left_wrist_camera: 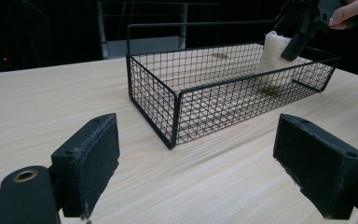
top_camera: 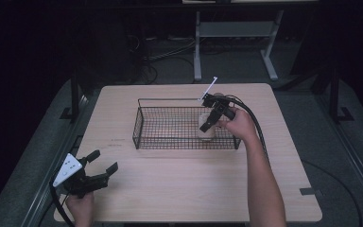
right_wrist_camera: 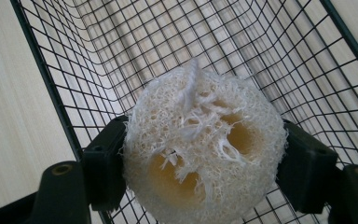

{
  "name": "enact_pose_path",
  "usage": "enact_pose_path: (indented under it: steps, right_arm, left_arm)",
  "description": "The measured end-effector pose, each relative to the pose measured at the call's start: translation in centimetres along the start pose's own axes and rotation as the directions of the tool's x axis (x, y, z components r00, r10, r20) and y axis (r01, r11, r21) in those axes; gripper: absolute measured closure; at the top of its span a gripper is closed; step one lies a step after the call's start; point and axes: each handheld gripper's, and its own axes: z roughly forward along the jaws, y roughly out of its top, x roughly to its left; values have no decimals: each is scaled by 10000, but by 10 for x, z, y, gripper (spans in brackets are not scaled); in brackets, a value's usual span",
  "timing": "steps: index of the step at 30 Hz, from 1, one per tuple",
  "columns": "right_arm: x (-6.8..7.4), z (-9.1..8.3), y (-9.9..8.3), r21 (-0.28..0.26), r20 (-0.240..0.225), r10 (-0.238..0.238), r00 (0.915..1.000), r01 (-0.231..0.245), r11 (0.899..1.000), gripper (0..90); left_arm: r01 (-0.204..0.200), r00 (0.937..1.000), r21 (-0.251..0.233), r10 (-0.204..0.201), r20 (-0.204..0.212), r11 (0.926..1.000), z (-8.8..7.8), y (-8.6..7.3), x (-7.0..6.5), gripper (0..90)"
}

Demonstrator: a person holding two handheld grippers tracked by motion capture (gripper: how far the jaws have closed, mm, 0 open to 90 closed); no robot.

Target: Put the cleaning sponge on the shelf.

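A pale, fibrous loofah sponge [right_wrist_camera: 200,149] sits between the two black jaws of my right gripper [top_camera: 212,118], which is shut on it. The sponge [top_camera: 207,130] hangs inside the right end of a black wire basket [top_camera: 170,142] at the table's middle; whether it touches the basket floor I cannot tell. In the left gripper view the sponge [left_wrist_camera: 274,53] stands upright in the basket [left_wrist_camera: 177,100] with the right gripper [left_wrist_camera: 303,28] above it. My left gripper [top_camera: 105,161] rests at the table's front left corner, open and holding nothing, aimed at the basket.
The light wooden table [top_camera: 184,189] has free room in front of the basket and on both sides. Beyond the far edge stand a metal frame [top_camera: 236,38] and cables on a dark floor.
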Motion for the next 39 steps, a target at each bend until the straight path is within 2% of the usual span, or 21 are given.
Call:
enact_pose_path:
  steps: [9, 15, 20, 23, 28, 39]
  right_arm:
    - [-4, 9, -9, -64, -18, 268, 9996, -268, 9996, 272]
    - [-4, 13, -10, 117, 26, 273, 9996, -273, 9996, 272]
    - [-4, 16, -12, -115, 75, 257, 9996, -256, 9996, 272]
    - [-5, 18, -15, -58, 47, 368, 9993, -368, 9993, 272]
    - [-6, 18, -19, -227, -20, 480, 9988, -481, 9986, 271]
    - [-4, 18, -19, -132, 30, 400, 9992, -400, 9991, 257]
  left_arm:
    - [53, 10000, 23, -53, 17, 10000, 0, 0, 0, 138]
    - [35, 10000, 19, -35, 13, 10000, 0, 0, 0, 138]
    - [60, 10000, 9, -60, 8, 10000, 0, 0, 0, 138]
    - [45, 10000, 24, -45, 13, 10000, 0, 0, 0, 138]
    - [50, 10000, 38, -50, 30, 10000, 1, -1, 0, 138]
    - [30, 10000, 35, -30, 17, 10000, 1, 0, -1, 138]
